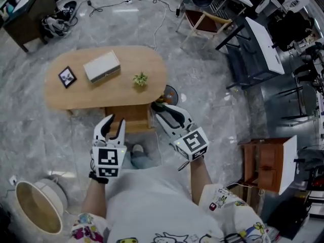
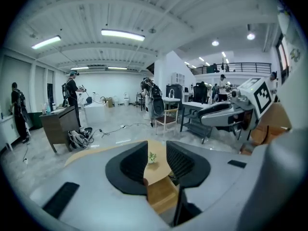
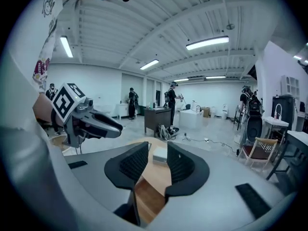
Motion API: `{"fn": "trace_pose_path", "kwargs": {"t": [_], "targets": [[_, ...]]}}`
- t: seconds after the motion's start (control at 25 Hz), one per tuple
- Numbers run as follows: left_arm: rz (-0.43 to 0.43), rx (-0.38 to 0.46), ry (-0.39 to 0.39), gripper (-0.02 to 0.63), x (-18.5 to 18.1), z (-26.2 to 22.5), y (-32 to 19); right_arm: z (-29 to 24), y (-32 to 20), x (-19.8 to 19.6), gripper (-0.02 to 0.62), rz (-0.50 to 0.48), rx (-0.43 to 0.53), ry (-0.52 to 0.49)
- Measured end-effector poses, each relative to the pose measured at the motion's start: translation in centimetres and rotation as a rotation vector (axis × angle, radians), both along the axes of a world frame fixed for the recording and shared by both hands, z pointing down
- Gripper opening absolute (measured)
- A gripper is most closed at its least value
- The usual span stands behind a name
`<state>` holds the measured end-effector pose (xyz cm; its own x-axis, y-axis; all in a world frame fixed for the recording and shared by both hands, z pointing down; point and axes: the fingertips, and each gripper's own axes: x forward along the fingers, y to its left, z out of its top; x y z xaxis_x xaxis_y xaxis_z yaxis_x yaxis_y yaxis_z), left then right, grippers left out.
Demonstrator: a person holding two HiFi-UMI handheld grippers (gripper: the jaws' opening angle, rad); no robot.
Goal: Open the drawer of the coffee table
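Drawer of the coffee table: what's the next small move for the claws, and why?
Probably just withdraw both: the drawer already appears pulled out from under the coffee table top, and the left claw and right claw hang above it, open and empty.

This is a big open lab-cum-office hall. A white ribbed ceiling carries strip lights (image 2: 122,34), and a railed mezzanine (image 2: 231,67) runs along one side. Loose cables (image 1: 126,1) trail over the grey marble-look floor (image 1: 30,130), and white workstations (image 1: 263,44) and a wooden chair (image 1: 200,20) stand around. People (image 2: 71,95) stand about by a dark desk (image 2: 60,124). In the middle is a homely oval wooden bench (image 1: 76,97) with a picture frame (image 1: 67,77).
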<state>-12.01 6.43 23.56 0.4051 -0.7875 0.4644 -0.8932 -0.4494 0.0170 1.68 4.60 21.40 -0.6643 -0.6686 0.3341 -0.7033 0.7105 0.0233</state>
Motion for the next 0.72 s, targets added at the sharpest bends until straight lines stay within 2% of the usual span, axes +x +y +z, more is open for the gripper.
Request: {"fn": "trace_pose_path", "kwargs": {"t": [0.44,0.72], "targets": [[-0.122,0.085,0.115,0.035,-4.3,-5.3,2.1,-6.5,2.6,-1.7,0.053,0.093,0.093,-0.213],[-0.158,0.115,0.148,0.013,-6.7,-6.2,2.5,-7.2,2.6,-3.1,0.006,0.119,0.135,-0.191]]}}
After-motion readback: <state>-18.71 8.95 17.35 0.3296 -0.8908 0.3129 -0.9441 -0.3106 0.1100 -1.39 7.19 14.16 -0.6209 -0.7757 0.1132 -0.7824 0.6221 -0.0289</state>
